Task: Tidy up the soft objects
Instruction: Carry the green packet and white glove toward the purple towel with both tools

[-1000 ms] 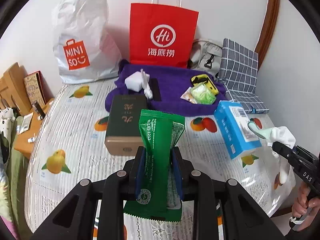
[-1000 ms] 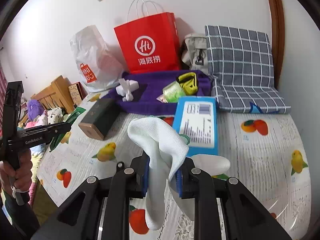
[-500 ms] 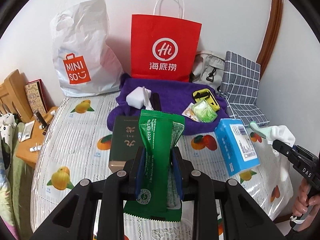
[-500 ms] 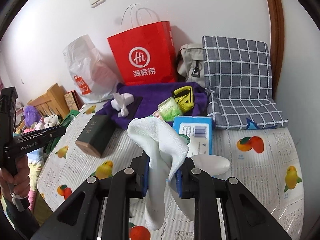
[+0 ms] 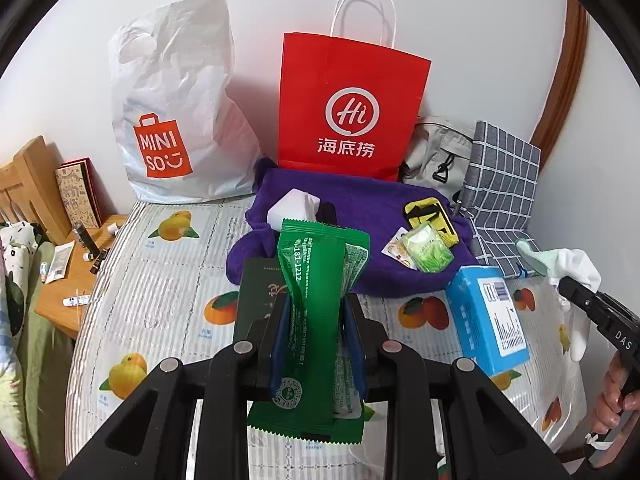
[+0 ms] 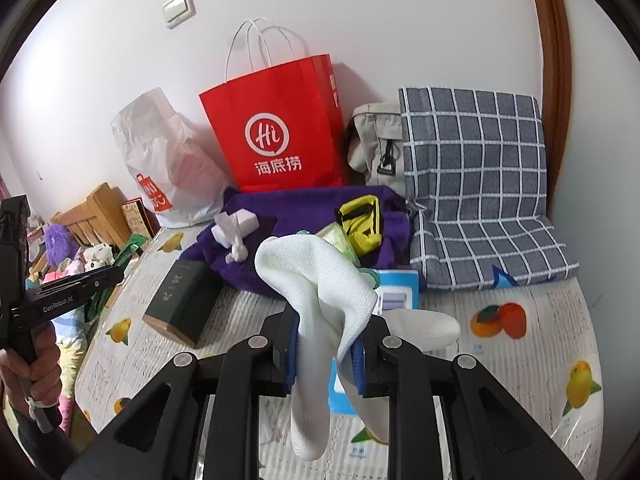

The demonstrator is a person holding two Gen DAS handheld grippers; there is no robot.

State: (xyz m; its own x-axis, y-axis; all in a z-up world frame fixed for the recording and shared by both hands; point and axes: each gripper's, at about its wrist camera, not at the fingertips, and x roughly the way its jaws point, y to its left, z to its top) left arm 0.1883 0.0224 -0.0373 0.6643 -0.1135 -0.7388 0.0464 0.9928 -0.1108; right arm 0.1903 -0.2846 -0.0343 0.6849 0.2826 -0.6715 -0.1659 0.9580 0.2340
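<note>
Only rightward, a wall switch (image 6: 179, 8).

Ahead of our left gripper (image 5: 318, 334) we read "MINISO" on the white plastic bag (image 5: 176, 120) and "Hi 海底捞" on the red paper bag (image 5: 350, 108). The green packet (image 5: 316, 300) between its fingers bears "-181-1212". To our right gripper's (image 6: 326, 354) left, "GenRobot.AI" marks the other gripper's side.
</note>
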